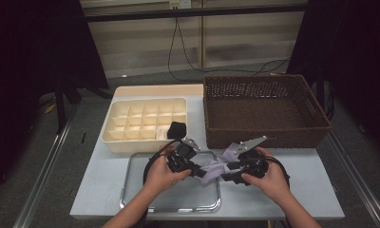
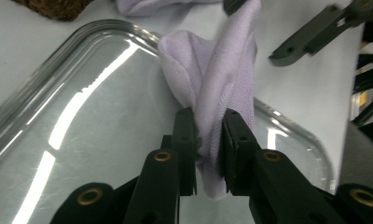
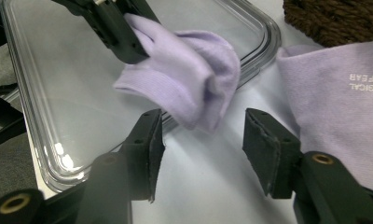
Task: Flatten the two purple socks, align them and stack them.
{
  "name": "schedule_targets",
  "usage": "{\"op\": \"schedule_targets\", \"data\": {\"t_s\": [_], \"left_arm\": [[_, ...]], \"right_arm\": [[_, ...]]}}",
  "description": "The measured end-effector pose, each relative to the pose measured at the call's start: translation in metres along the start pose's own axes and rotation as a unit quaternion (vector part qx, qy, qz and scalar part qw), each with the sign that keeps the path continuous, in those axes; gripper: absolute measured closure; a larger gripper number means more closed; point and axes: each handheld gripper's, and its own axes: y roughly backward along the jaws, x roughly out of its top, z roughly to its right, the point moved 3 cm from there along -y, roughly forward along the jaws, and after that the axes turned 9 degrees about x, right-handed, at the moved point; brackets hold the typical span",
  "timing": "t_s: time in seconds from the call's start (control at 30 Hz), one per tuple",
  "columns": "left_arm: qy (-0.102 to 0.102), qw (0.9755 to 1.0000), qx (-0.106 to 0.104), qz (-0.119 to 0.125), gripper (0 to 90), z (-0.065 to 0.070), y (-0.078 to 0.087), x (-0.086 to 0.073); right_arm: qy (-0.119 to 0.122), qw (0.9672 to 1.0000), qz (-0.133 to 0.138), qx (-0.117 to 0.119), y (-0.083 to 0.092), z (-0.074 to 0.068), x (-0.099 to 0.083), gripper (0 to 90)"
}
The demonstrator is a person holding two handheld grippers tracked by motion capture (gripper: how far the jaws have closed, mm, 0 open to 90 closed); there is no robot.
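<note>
Lilac sock (image 2: pixel 212 93) clenched in left hand-held gripper (image 2: pixel 209 140), long axis along jaws; right hand-held gripper (image 3: pixel 203 140) released.

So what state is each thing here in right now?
Sock: bunched, pinched over the tray.
Left gripper: shut on sock.
Right gripper: open, holding nothing.
Tray: flat on the table.
Basket: upright, nothing inside.
Organizer: open, dark bundle in one corner cell.

lilac sock (image 2: pixel 212 88) bunched, folded over the clear tray's (image 2: pixel 44 84) edge.
</note>
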Motion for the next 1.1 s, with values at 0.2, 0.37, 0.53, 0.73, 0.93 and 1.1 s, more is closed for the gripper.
{"op": "schedule_targets", "data": {"t_s": [0.2, 0.37, 0.53, 0.73, 0.93, 1.1], "left_arm": [[0.023, 0.9995, -0.018, 0.012, 77.7, 0.004, 0.003, 0.002], [0.027, 0.9989, -0.036, 0.013, 77.7, 0.008, 0.002, 0.002], [0.023, 0.999, -0.035, 0.016, 76.8, 0.009, 0.002, 0.0], [0.007, 0.9988, -0.026, 0.041, 61.7, 0.007, 0.011, 0.003], [-0.023, 0.9984, -0.017, 0.05, 52.3, 0.012, 0.013, 0.006], [-0.059, 0.9978, 0.011, 0.026, 44.3, 0.013, 0.0, 0.005]], "right_arm": [[0.001, 1.0, -0.001, -0.003, -0.003, 0.002, -0.003, 44.5], [0.011, 0.9999, -0.013, 0.003, -0.004, 0.0, -0.003, 55.1], [0.017, 0.9996, -0.023, 0.008, -0.004, -0.003, -0.002, 72.1], [0.002, 0.9996, -0.02, 0.018, -0.001, -0.003, -0.002, 78.3], [-0.001, 0.9994, -0.023, 0.025, -0.001, -0.005, -0.001, 80.6], [0.0, 0.9991, -0.018, 0.038, -0.001, -0.008, 0.002, 82.9]]}}
